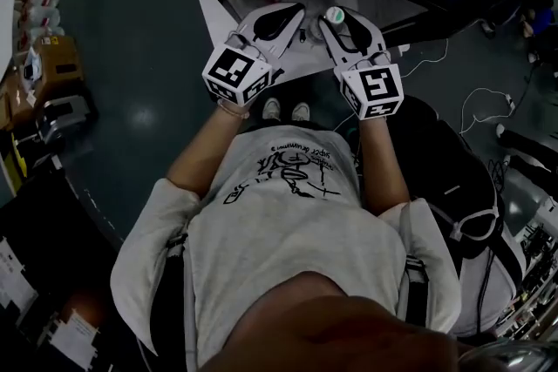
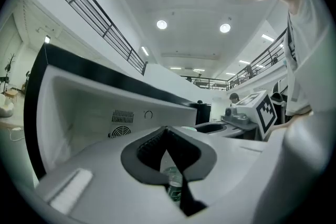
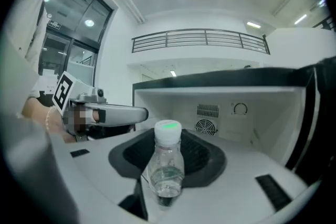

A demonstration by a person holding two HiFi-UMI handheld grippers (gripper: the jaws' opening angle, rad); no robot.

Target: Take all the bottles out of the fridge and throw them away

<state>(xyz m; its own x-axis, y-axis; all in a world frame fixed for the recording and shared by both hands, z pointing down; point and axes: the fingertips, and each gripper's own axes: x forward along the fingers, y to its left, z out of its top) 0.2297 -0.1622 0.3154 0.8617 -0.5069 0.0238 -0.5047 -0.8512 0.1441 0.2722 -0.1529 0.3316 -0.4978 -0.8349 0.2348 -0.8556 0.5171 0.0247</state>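
Right gripper (image 1: 340, 23) reaches forward beside the left gripper (image 1: 283, 17), jaws holding a bottle (image 3: 167, 165).

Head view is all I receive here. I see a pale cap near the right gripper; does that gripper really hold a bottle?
Observer: Yes. The right gripper is shut on a clear bottle that stands upright, white cap on top.
Operator: And the other side? I find no cap there.
Observer: On the left gripper the jaws stand nearly together; a green-label bottle shows in their gap, apparently pinched.
Operator: What lies beyond the jaws?
Observer: The open fridge, its white back wall bearing a round fan grille.
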